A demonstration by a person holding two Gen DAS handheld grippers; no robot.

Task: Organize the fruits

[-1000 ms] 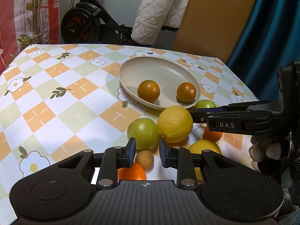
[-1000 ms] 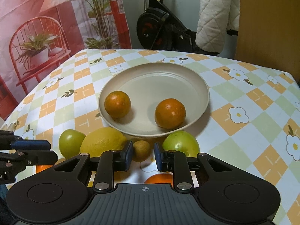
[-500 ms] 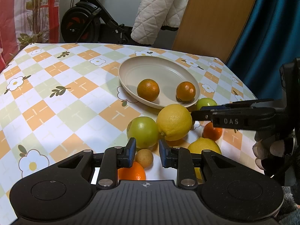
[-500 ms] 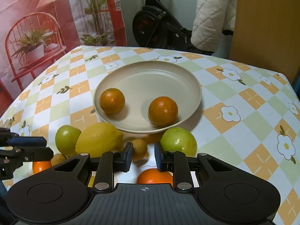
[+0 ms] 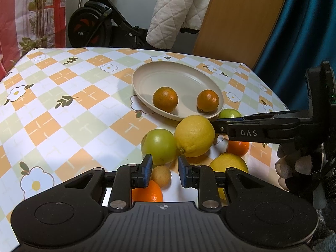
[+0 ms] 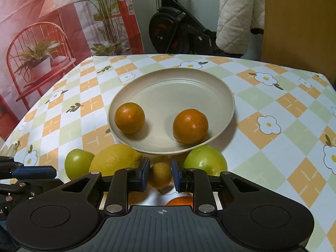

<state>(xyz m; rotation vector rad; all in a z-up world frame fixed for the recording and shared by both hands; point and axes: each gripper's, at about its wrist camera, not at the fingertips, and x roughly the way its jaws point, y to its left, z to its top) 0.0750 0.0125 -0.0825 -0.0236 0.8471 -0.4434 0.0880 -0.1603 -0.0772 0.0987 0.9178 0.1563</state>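
A beige plate (image 5: 147,77) (image 6: 178,92) holds two oranges (image 5: 165,99) (image 6: 190,126). In front of it lie a big lemon (image 5: 194,135) (image 6: 114,159), two green fruits (image 5: 158,146) (image 6: 205,162), a second lemon (image 5: 229,163), two more oranges (image 5: 238,148) and small brown fruits (image 5: 161,175) (image 6: 160,175). My left gripper (image 5: 165,171) hovers shut over the near fruits, holding nothing. From the right, my right gripper (image 6: 161,174) (image 5: 218,125) reaches in above the pile, shut and empty, its tips beside the big lemon.
The table wears a checked flower cloth (image 5: 63,109). An exercise bike (image 5: 92,27) and a white quilted jacket (image 5: 178,10) stand behind the far edge, a wooden board (image 5: 241,21) and a blue curtain (image 5: 304,31) to the right. A gloved hand (image 5: 298,163) holds the right gripper.
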